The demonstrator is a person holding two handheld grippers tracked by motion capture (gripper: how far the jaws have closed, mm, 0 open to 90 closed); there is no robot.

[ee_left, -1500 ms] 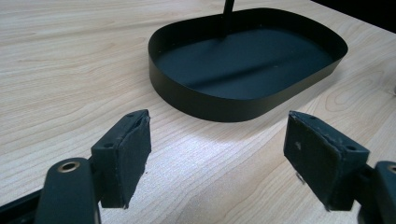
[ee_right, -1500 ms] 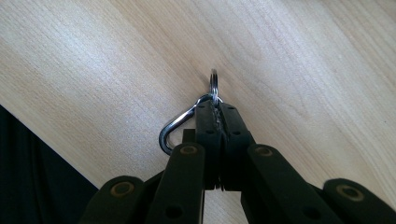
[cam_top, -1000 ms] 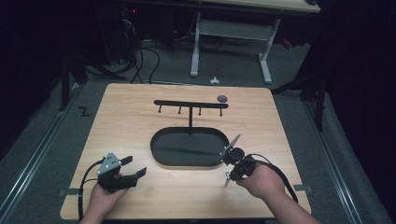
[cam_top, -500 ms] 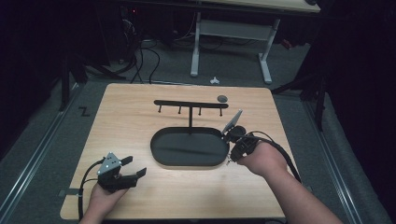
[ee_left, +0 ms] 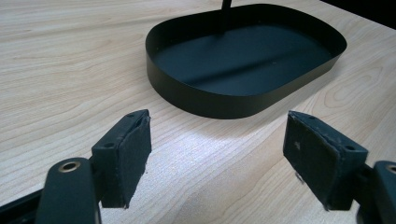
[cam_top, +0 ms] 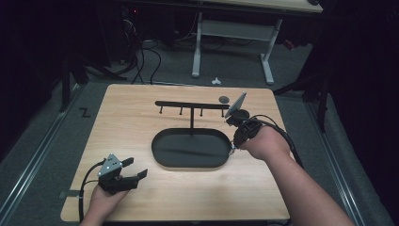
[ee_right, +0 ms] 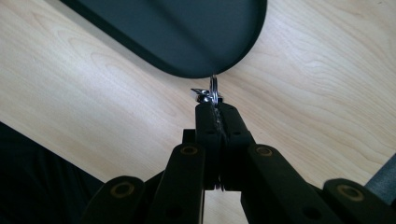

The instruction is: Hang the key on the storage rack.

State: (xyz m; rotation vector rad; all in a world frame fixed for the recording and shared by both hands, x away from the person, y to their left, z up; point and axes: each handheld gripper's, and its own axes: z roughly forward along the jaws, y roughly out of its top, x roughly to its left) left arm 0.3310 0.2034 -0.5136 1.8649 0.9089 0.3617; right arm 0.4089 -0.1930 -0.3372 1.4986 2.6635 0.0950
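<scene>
A black oval tray (cam_top: 197,149) lies mid-table, and a thin post rises from it to a bar with several hooks (cam_top: 188,104). My right gripper (cam_top: 231,149) hangs pointing down over the tray's right end, below the bar's right tip. It is shut on a small metal ring (ee_right: 213,91), which sticks out past the tips of my right gripper (ee_right: 216,111) above the tray's edge (ee_right: 187,42). My left gripper (cam_top: 136,168) rests near the front left of the table, open and with nothing in it. My left gripper (ee_left: 217,154) faces the tray's wall (ee_left: 205,100).
A small dark round disc (cam_top: 224,99) lies on the table beyond the bar's right end. The light wooden table (cam_top: 122,122) has bare wood around the tray. Behind it on the floor are white desk legs (cam_top: 196,52), cables and a small white object (cam_top: 216,81).
My right hand has risen and moved away from the front edge, from the tray's near right corner to its far right end, still gripping the ring. The left gripper has stayed put.
</scene>
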